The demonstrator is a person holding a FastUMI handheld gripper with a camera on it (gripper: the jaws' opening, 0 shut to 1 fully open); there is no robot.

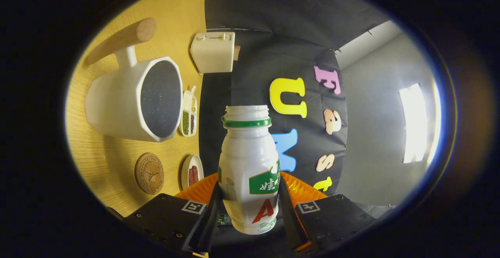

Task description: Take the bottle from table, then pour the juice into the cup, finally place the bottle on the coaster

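A white plastic bottle [249, 164] with a green neck ring and no cap sits between my two black fingers [209, 215], which press on its lower body from both sides. My gripper [249, 211] is shut on it. The view is rolled sideways, so the bottle lies roughly level with its open mouth pointing toward the booth wall. The round brown cork coaster [149, 173] lies flat on the wooden table [105, 160], off to the side of the fingers. I cannot make out a drinking cup.
A large white pot [133, 100] with a wooden handle and dark inside stands on the table beyond the coaster. Near it are a small dish of beans [189, 113], a small plate with dark food [192, 172] and a cream toaster [213, 52].
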